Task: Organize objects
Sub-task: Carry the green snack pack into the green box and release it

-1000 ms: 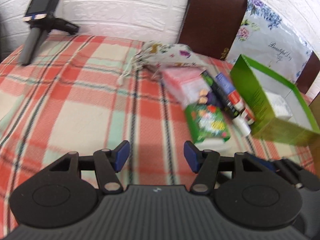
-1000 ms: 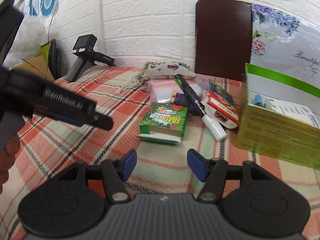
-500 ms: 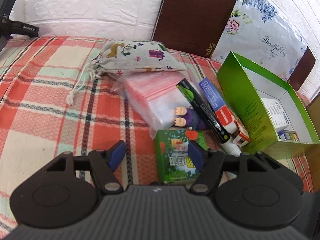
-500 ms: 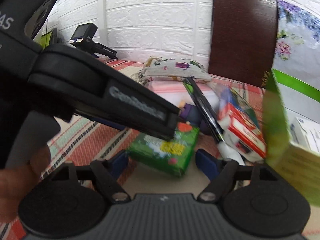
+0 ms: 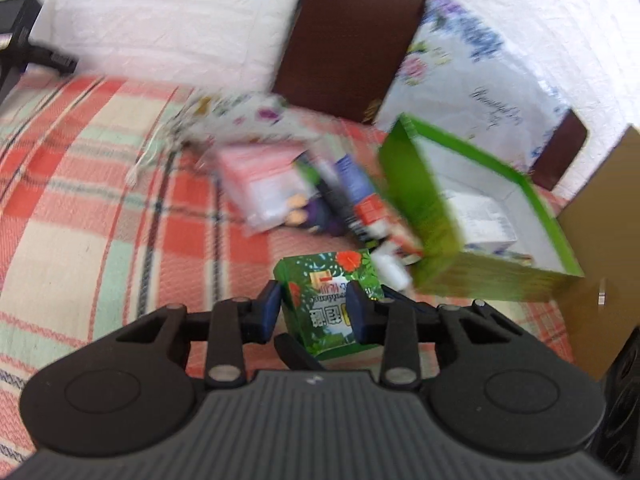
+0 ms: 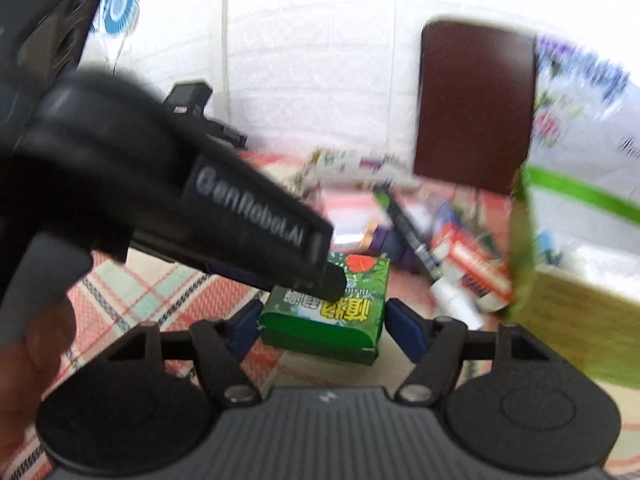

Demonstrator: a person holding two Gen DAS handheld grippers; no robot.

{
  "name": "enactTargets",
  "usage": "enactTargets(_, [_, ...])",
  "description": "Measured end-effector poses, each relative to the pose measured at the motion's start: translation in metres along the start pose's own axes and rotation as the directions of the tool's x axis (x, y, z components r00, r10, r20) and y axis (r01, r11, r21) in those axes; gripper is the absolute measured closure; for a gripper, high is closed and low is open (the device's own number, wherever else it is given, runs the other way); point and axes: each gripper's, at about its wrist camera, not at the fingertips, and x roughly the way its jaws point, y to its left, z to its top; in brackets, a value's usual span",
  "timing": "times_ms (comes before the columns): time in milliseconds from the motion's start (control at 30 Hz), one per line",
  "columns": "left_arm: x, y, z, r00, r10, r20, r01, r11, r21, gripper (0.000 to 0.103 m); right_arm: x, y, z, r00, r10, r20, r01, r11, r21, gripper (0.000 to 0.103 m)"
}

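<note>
A small green box with a flower print (image 5: 328, 300) lies on the plaid cloth (image 5: 120, 220). My left gripper (image 5: 314, 310) is closing, and its blue pads press on the box's two sides. From the right wrist view the same green box (image 6: 360, 308) sits between the pads of my right gripper (image 6: 324, 322). Those jaws are closing too, with small gaps left on both sides. A left gripper finger (image 6: 260, 220) reaches across the top of the box from the left.
An open green carton (image 5: 424, 208) with white items inside stands to the right. Behind the box lie a pink bag (image 5: 260, 176), a purple toy (image 5: 316, 216), a marker, a red and blue pack (image 5: 360, 188) and a floral pouch (image 5: 240, 116). A brown board (image 5: 348, 40) leans on the wall.
My left gripper moved in over the green box and its jaws came together on it. The right gripper closed in behind the same box, which now lies between its pads.
</note>
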Motion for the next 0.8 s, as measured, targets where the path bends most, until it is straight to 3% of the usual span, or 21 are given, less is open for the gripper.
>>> enactTargets(167, [-0.003,-0.052,0.016,0.997,-0.045,0.058,0.038,0.993,0.114,0.065,-0.035,-0.026,0.008,0.990,-0.090,0.110,0.090,0.996,0.006,0.034])
enactTargets(367, [0.035,-0.125,0.040,0.991,-0.125,0.039,0.112,0.965,0.236,0.065,-0.059,-0.092,0.007,0.960,-0.228,0.163,0.216,0.972,0.088,0.034])
enactTargets(700, [0.114,-0.229,0.051,0.984,-0.172,-0.037,0.173,0.913,0.370,0.065,-0.063,-0.205,-0.016,0.905,-0.409,0.119,0.373,0.895,0.243,0.034])
enactTargets(800, [0.131,-0.240,0.053,0.992,-0.123,-0.023,0.122,0.912,0.393,0.059,-0.053,-0.227,-0.022,0.883,-0.461,0.088,0.428,0.869,0.249,0.029])
